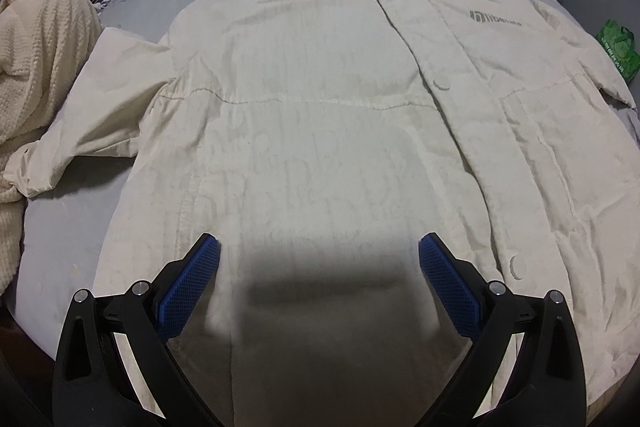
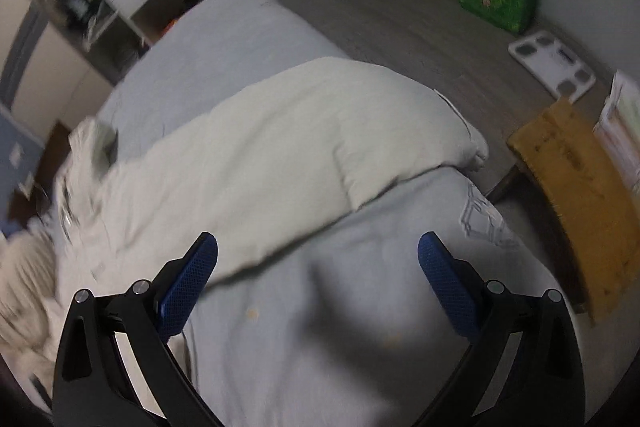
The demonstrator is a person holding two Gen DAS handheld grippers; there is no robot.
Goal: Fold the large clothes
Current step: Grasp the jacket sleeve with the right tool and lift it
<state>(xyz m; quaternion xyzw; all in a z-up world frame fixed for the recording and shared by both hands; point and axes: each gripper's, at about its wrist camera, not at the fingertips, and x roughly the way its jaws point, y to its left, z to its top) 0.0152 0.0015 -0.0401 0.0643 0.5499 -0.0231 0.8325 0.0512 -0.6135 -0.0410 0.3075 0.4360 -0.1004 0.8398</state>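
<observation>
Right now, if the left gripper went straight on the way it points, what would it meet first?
Most likely the white jacket: the open left gripper points at its lower front panel, nothing between. How far off is unclear in the fisheye.

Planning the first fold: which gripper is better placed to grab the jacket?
Probably the left gripper: it hangs open directly over the jacket, near the hem. The right gripper, also open, faces bare bedsheet beside the sleeve.

Both the left gripper (image 1: pixel 319 247) and the right gripper (image 2: pixel 318 247) are showing black curved arms, silver round screws at the joints, and blue fingers (image 1: pixel 192 285) with a fine grid texture.
</observation>
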